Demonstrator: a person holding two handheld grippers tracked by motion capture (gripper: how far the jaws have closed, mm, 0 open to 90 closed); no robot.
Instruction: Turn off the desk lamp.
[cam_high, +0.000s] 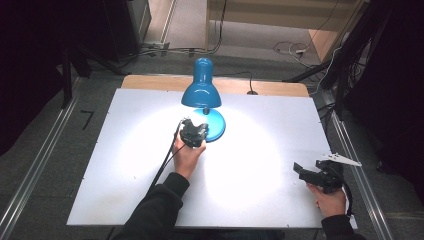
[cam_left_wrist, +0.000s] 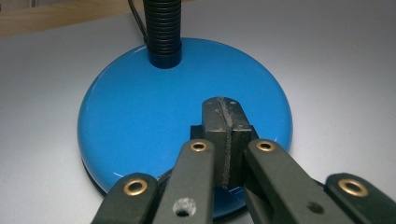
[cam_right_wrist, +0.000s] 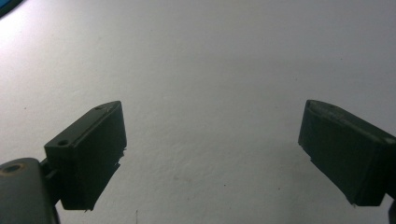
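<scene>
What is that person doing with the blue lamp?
A person sits at a white table with a gripper in each hand. The left gripper is shut, its tips over the round base of the blue desk lamp, which is lit. Whether the tips touch the base is unclear. The right gripper is open over bare table, holding nothing.

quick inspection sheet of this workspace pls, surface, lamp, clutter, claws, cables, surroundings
surface: white tabletop, brightly lit under the lamp, wooden strip along the far edge
job's things: blue desk lamp, switched on, upright on its round base
clutter: nothing seen
claws: left claw shut, tips over the lamp base; right claw open above bare table, holding nothing
cables: black cable trails from the left claw; lamp cord runs off the far edge
surroundings: dark room, grey floor, loose wires beyond the table
</scene>
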